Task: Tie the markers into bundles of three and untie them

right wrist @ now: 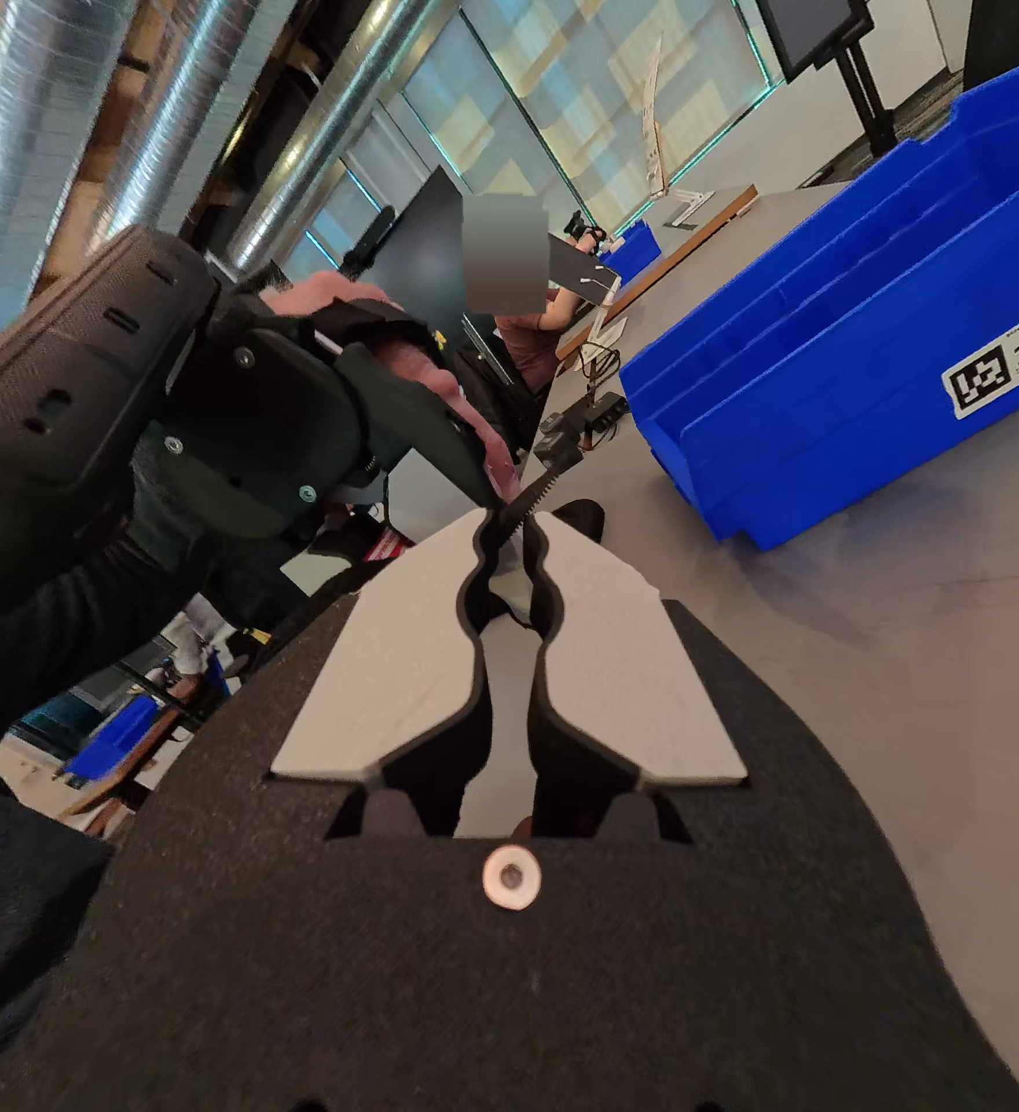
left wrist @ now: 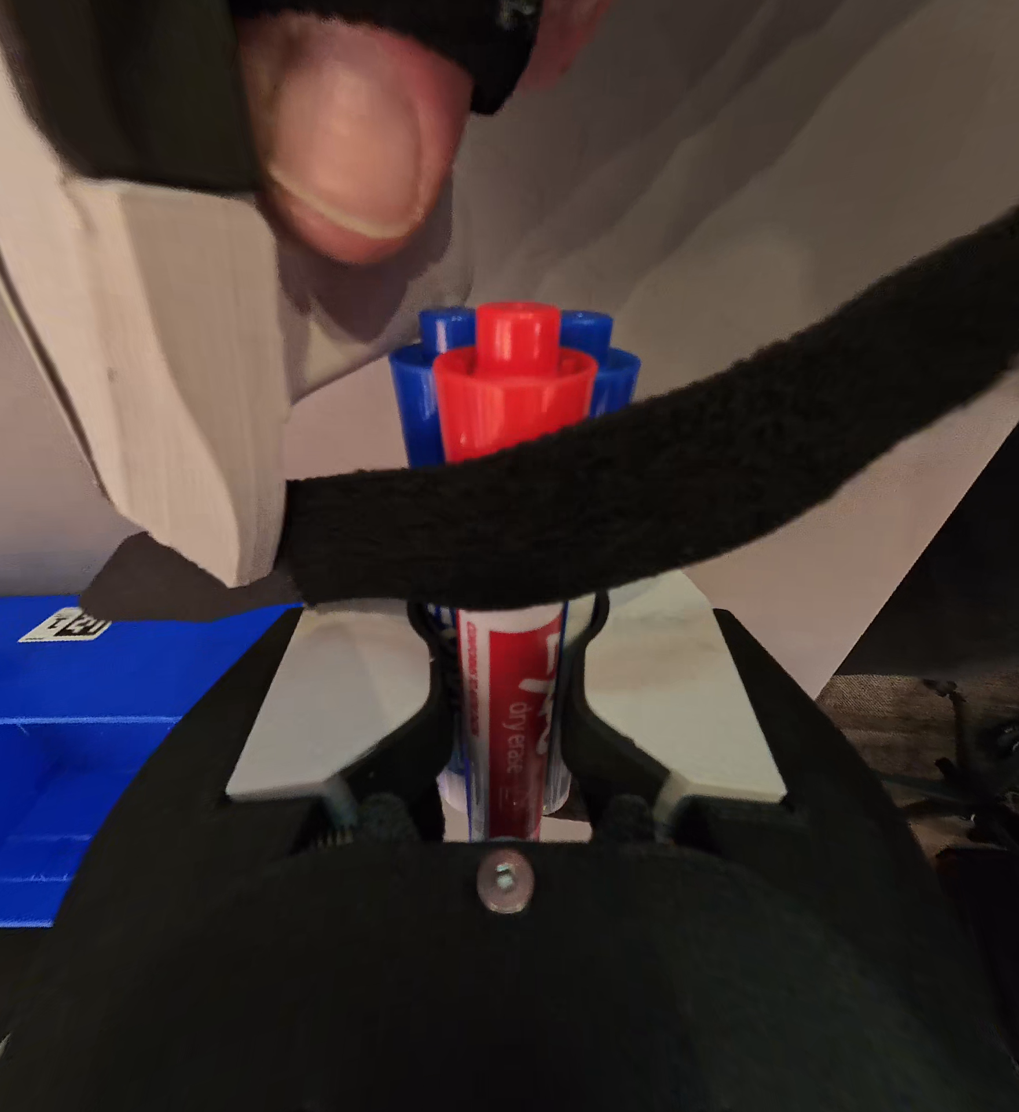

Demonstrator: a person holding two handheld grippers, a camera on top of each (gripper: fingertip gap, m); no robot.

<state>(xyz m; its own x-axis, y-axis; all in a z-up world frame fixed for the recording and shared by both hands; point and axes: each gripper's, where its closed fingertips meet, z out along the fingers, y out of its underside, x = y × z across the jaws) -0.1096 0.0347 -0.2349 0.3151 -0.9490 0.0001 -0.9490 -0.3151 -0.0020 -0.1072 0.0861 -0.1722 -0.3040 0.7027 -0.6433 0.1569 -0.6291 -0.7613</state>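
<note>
My left gripper is shut on a bundle of three markers: a red marker in front and two blue markers behind it, caps pointing away. A black hook-and-loop strap crosses in front of the bundle, rising to the right. Its left end is pinched by my right gripper, whose white finger shows beside a thumb. In the right wrist view my right gripper is shut on the thin strap edge. The left gripper's body and the hand holding it are just beyond.
A blue bin with a white tag stands on the grey table to the right; it also shows at the left in the left wrist view. A person sits at a far desk. Cables and small devices lie behind. My right fingertips sit around 8 centimetres from my left ones.
</note>
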